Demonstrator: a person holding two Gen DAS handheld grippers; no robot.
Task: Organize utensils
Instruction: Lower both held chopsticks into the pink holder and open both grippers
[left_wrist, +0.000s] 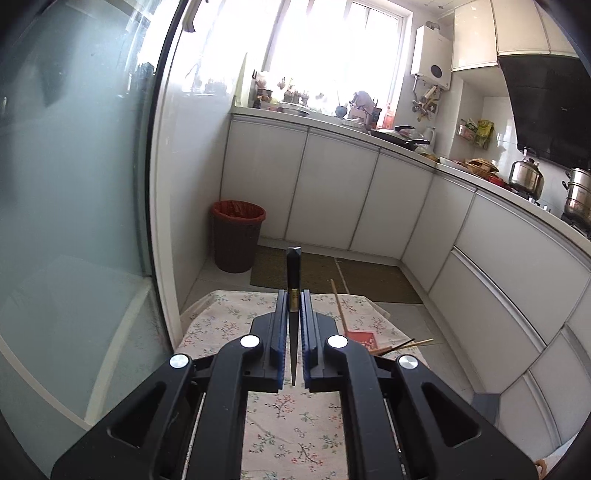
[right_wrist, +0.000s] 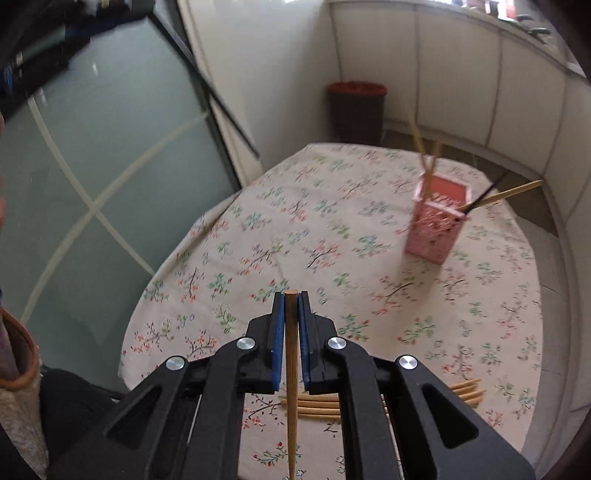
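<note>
My left gripper (left_wrist: 293, 295) is shut on a black chopstick (left_wrist: 293, 269) with a gold band, held above the floral tablecloth (left_wrist: 295, 424). My right gripper (right_wrist: 291, 299) is shut on a wooden chopstick (right_wrist: 291, 354) that runs back between the fingers. A pink utensil holder (right_wrist: 436, 225) stands at the table's far right with several chopsticks in it, wooden and black. In the left wrist view only its red top (left_wrist: 360, 338) shows behind the right finger. Several loose wooden chopsticks (right_wrist: 317, 404) lie on the cloth under my right gripper.
A frosted glass door (right_wrist: 92, 184) stands left of the table. A brown bin (left_wrist: 236, 236) with a red liner sits on the floor beyond. White kitchen cabinets (left_wrist: 332, 192) and a cluttered counter run along the far and right sides.
</note>
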